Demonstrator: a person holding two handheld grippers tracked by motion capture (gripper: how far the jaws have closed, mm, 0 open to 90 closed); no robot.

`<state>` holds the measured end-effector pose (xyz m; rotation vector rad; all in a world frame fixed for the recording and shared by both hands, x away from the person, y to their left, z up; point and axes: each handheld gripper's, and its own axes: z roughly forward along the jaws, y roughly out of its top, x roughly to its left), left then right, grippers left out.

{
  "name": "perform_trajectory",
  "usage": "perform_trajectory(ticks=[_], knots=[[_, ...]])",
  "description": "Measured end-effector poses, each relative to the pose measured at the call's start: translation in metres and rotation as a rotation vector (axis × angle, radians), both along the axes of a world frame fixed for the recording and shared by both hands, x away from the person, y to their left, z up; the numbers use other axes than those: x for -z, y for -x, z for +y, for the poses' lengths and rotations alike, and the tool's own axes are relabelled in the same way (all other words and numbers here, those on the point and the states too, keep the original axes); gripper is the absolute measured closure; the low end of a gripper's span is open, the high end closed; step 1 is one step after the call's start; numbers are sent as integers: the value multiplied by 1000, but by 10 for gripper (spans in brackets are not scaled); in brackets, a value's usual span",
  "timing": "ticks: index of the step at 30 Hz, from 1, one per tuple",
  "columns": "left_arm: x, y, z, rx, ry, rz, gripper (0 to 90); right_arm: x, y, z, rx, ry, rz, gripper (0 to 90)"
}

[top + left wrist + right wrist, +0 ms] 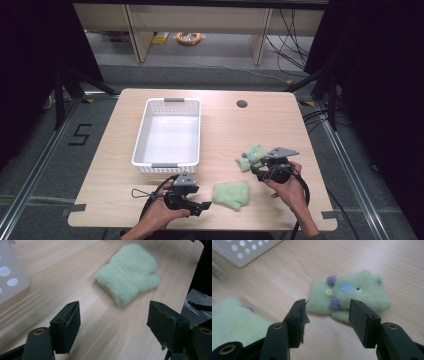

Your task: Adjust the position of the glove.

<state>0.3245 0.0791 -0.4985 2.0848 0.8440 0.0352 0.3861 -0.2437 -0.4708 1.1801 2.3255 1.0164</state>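
Two fuzzy green mittens lie on the wooden table. The plain-side mitten (231,195) (128,271) (232,320) rests near the front edge, just right of my left gripper (206,205) (113,327), which is open and held a little short of it. The other mitten (251,156) (348,293) shows purple knobs, a button and a blue patch. My right gripper (257,171) (327,320) is open just in front of it, not touching it.
A white perforated basket (142,130) (10,277) (244,250) stands empty left of centre. A round cable hole (242,104) sits at the table's far side. The table's front edge is close to both hands. Cables trail from the grippers.
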Motion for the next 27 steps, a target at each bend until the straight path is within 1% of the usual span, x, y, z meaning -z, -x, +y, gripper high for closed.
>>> perform_trajectory(ticks=[1, 2, 3, 4, 5, 6, 7, 8, 9, 10, 11, 12, 13, 14, 15, 16, 17, 18, 19, 20, 21, 22, 23, 25, 26, 27], knots=[[0, 0, 1, 0, -4, -5, 258, 0, -1, 0, -4, -1, 0, 485], [0, 0, 1, 3, -1, -8, 256, 1, -3, -1, -5, -2, -11, 485], [0, 1, 1, -11, 3, 1, 251, 0, -4, -1, 10, -9, -1, 484], [0, 1, 1, -7, 0, -3, 251, 0, -4, -1, 10, -9, -1, 484], [0, 1, 2, 3, -12, -12, 249, 0, -7, -2, 1, -3, -8, 484], [0, 1, 2, 3, -12, -12, 248, 0, -7, -2, 1, -3, -8, 484], [0, 2, 3, 3, 4, -6, 242, -1, -8, -2, 19, -6, 9, 484], [0, 2, 3, 3, 4, -6, 240, -1, -8, -2, 19, -6, 9, 484], [0, 3, 3, 7, 5, -7, 240, 1, -11, -3, 9, -6, -18, 484], [0, 3, 3, 6, 11, -11, 240, 0, -12, -5, 5, 6, -8, 484], [-1, 4, 4, 5, 7, -11, 240, 1, -15, -6, -3, -4, -25, 485], [-1, 4, 4, 5, 7, -11, 240, 1, -15, -6, -3, -4, -25, 485], [-1, 5, 5, 0, 10, -15, 240, 0, -17, -8, 6, 13, -35, 485], [-1, 5, 5, 0, 10, -15, 240, 0, -17, -8, 6, 13, -35, 485], [-1, 6, 6, 5, 2, -18, 240, 1, -19, -9, 15, -1, -20, 485], [-1, 6, 6, 5, 2, -18, 240, 1, -19, -9, 15, -1, -20, 485], [0, 7, 6, -2, 4, -14, 240, -1, -19, -9, 33, -6, 5, 485], [0, 7, 7, -3, 3, -13, 240, 1, -21, -10, 16, -1, -24, 485], [0, 7, 7, -4, 4, -12, 240, 0, -22, -10, 28, -5, -17, 485], [0, 7, 8, 4, 0, -17, 240, 0, -23, -10, 21, 1, -17, 485], [1, 8, 8, -1, 1, -12, 239, -1, -25, -9, 36, -6, -2, 492], [1, 8, 8, -1, 1, -12, 239, -1, -25, -9, 36, -6, -2, 492], [1, 10, 8, -8, 10, -9, 237, 0, -28, -9, 32, 14, -12, 493], [1, 10, 8, -7, 11, -10, 236, 0, -30, -9, 32, 21, -6, 497], [2, 10, 10, 1, -10, -15, 236, 0, -31, -8, 29, 15, -7, 500], [2, 11, 9, -1, 5, -8, 237, 0, -32, -6, 34, 14, 10, 502]])
